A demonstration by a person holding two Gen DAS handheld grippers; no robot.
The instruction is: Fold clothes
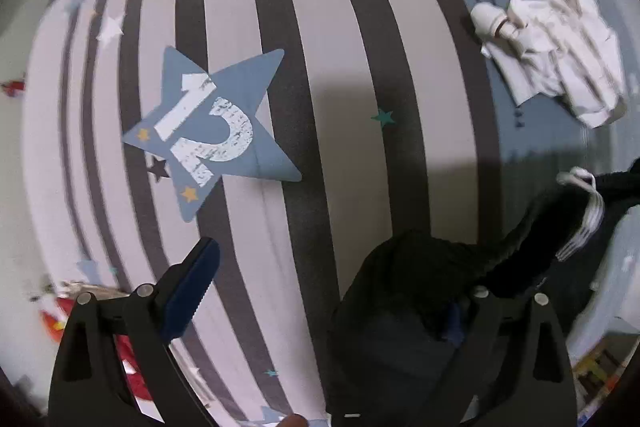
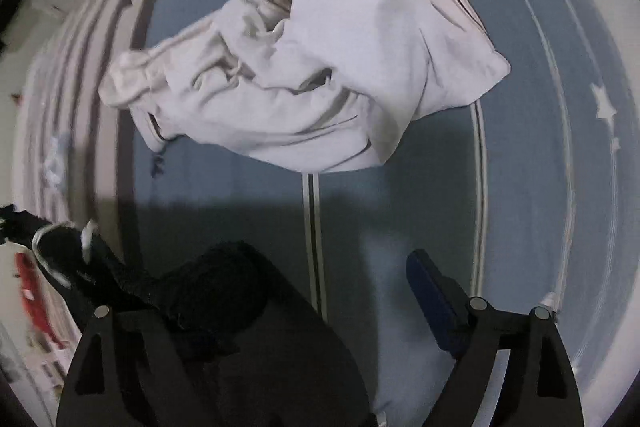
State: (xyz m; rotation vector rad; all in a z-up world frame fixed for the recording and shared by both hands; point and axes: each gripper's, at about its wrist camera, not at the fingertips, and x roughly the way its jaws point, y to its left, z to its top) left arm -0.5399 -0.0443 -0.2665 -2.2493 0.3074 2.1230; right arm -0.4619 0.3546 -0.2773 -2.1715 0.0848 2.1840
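A black garment with white stripes hangs over the bed between my two grippers. In the left wrist view it drapes over the right finger of my left gripper, whose jaws stand wide apart. In the right wrist view the same black garment drapes over the left finger of my right gripper, whose jaws also stand wide apart. A crumpled white garment lies on the blue part of the bedspread ahead of the right gripper; it also shows in the left wrist view at the far right.
The bedspread has grey and white stripes with a blue star marked 13, and a blue section with thin white lines. Red and white items lie beyond the bed's edge at lower left.
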